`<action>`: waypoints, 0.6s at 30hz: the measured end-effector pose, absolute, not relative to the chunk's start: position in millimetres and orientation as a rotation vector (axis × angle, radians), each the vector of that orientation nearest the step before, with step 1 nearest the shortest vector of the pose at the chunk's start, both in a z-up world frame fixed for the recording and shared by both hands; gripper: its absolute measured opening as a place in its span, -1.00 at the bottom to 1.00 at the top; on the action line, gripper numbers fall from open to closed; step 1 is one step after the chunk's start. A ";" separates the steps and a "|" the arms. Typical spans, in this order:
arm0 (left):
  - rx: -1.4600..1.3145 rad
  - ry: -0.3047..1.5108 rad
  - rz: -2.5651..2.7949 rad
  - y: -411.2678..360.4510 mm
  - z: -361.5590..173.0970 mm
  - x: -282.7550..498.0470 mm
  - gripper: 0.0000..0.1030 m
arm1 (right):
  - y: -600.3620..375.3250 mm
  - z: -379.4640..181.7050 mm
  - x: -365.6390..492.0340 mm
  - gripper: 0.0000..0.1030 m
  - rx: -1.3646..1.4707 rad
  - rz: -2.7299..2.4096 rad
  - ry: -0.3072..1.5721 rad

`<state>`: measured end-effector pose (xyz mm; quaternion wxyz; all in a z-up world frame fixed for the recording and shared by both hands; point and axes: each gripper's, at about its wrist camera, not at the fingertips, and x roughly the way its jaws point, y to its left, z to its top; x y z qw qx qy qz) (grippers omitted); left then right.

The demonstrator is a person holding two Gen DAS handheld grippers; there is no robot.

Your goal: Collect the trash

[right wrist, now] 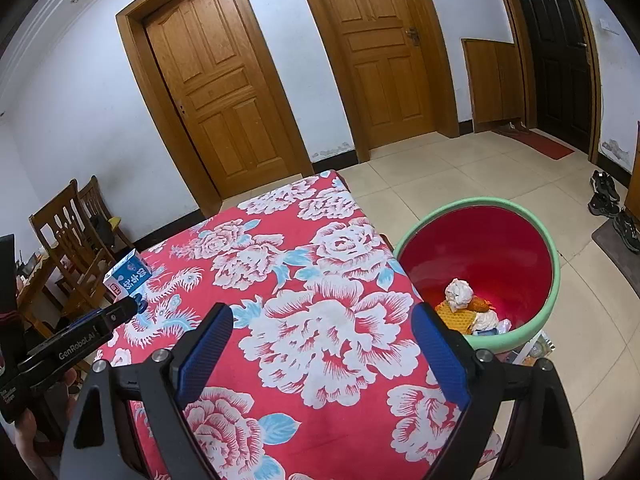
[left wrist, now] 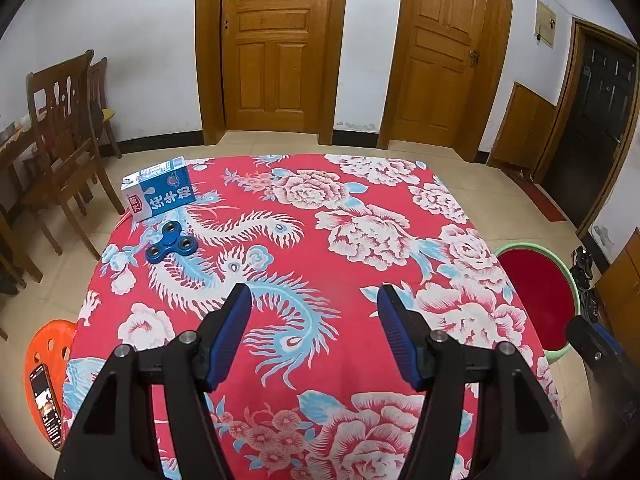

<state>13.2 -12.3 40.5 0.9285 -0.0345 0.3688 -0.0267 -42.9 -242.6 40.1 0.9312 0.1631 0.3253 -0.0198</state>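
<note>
A red floral cloth table cover looks soft and matt. At left, a blue printed-card milk carton and glossy blue metallic fidget spinner. Crumpled white paper lies in the smooth green-rimmed plastic basin; the varnished wooden doors gleam.

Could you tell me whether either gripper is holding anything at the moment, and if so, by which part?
Nothing is held. The left gripper and the right gripper are both open, with only the tablecloth showing between their fingers.
</note>
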 end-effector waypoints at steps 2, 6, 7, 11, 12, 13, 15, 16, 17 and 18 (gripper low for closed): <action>-0.070 0.756 -0.053 -12.6 40.1 13.0 0.26 | -242.8 40.2 -42.9 0.80 0.333 -0.039 0.665; -0.072 0.756 -0.053 -12.6 40.3 13.1 0.26 | -242.7 39.3 -42.6 0.80 0.333 -0.038 0.666; -0.072 0.757 -0.052 -12.6 40.1 12.9 0.26 | -242.6 38.9 -42.5 0.80 0.333 -0.038 0.667; -0.073 0.757 -0.051 -12.4 39.3 12.5 0.26 | -242.7 39.4 -42.6 0.80 0.333 -0.040 0.665; -0.073 0.757 -0.051 -12.3 39.3 12.6 0.26 | -242.6 39.2 -42.7 0.80 0.333 -0.040 0.665; -0.072 0.757 -0.052 -12.5 39.0 12.3 0.26 | -242.9 39.5 -42.7 0.80 0.333 -0.039 0.665; -0.073 0.758 -0.052 -12.2 39.2 12.5 0.26 | -243.0 39.7 -42.7 0.80 0.333 -0.038 0.666; -0.074 0.758 -0.052 -12.3 39.2 12.4 0.26 | -242.8 39.2 -42.5 0.80 0.333 -0.036 0.667; -0.073 0.758 -0.052 -12.4 39.2 12.2 0.26 | -243.2 39.9 -42.7 0.80 0.336 -0.035 0.668; -0.074 0.758 -0.053 -12.1 39.3 12.0 0.26 | -243.3 39.1 -42.6 0.80 0.339 -0.033 0.670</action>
